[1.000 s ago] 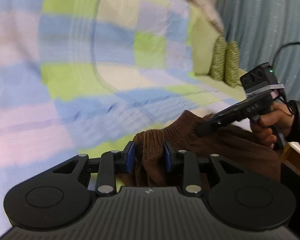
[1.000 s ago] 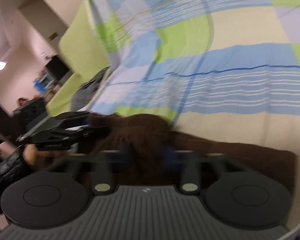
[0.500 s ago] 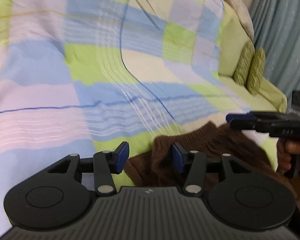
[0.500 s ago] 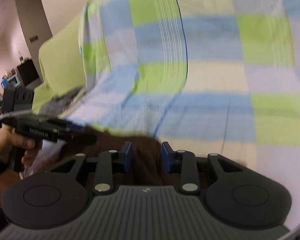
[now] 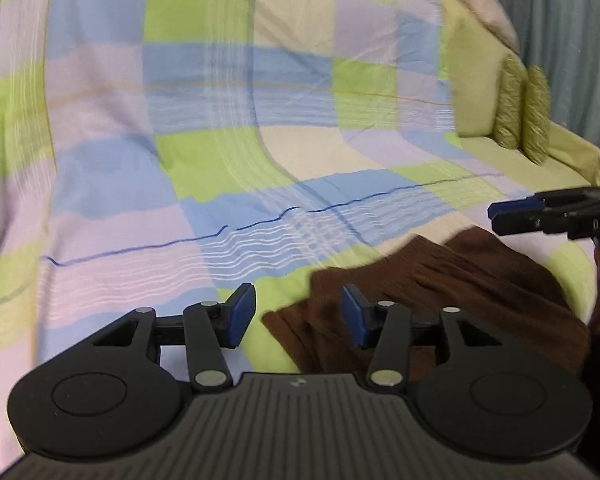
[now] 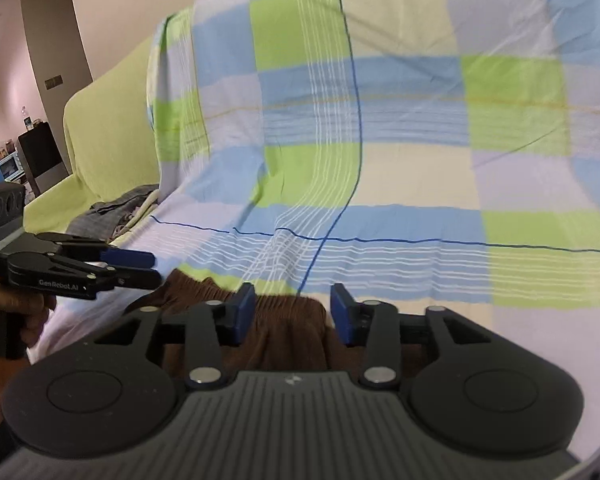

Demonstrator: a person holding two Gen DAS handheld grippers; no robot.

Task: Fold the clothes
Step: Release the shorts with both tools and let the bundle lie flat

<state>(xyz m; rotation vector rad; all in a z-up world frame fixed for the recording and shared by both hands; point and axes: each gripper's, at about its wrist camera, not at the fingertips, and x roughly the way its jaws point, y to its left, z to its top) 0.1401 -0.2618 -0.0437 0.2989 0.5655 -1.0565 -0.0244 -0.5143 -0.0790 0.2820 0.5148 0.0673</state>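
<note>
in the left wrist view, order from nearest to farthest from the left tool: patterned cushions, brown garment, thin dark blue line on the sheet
1. brown garment, right at the left tool, mostly to its right
2. thin dark blue line, on the checked sheet, mid-picture
3. patterned cushions, far right at the sofa's end

brown garment (image 5: 452,280) lies rumpled on the checked sheet (image 5: 220,128).

Soft, even indoor light; both fisheye views bend at the edges (left view slightly motion-blurred).
</note>
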